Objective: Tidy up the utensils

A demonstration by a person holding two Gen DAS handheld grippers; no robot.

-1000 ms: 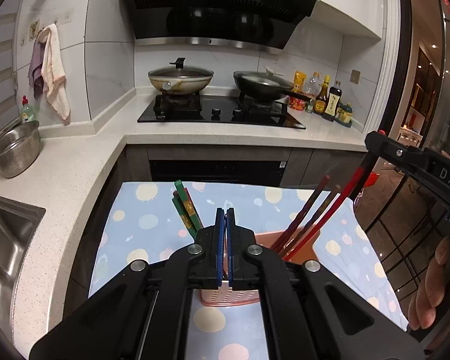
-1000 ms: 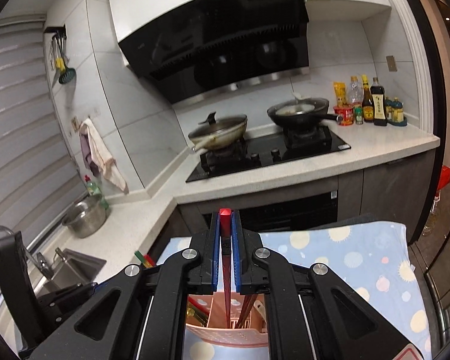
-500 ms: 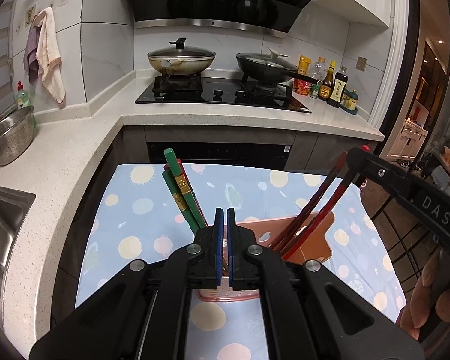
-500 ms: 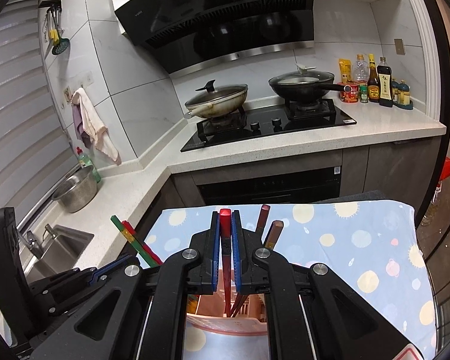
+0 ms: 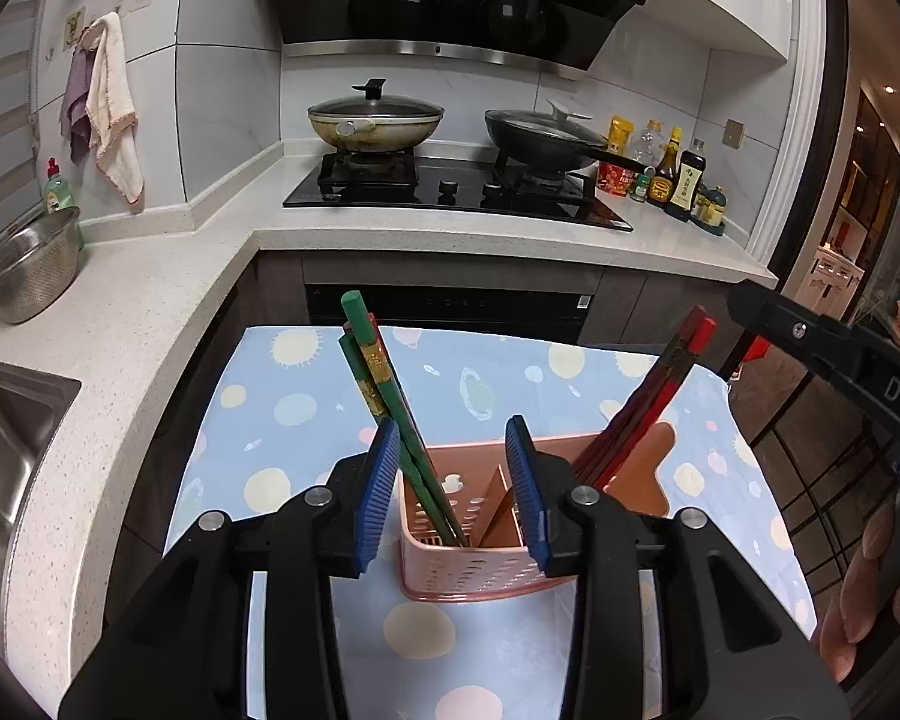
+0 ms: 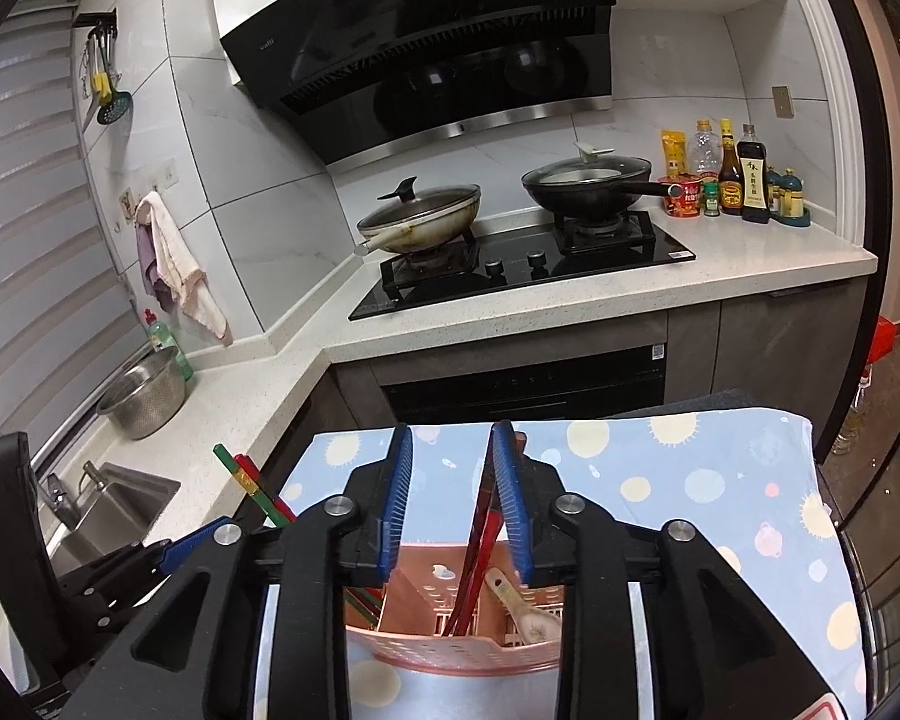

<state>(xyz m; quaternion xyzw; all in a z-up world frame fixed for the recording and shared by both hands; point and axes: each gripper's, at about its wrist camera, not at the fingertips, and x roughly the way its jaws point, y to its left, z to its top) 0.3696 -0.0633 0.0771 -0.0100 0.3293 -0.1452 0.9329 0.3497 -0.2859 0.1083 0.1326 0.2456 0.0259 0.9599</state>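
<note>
Two handheld grippers, left gripper [image 5: 453,486] and right gripper [image 6: 452,495], are opening their jaws, releasing green chopsticks [image 5: 384,387] and red chopsticks [image 6: 477,546] into the near pink perforated plastic utensil caddy [image 5: 468,564]; next, both should likely lift clear.

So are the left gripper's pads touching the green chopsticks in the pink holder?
Cannot tell. In the left wrist view the opening left gripper has its left pad overlapping the green chopsticks, with no plain gap or contact.

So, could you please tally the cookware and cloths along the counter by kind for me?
Lidded pans: 2
Steel colander: 1
Hanging cloths: 2
Total: 5
</note>
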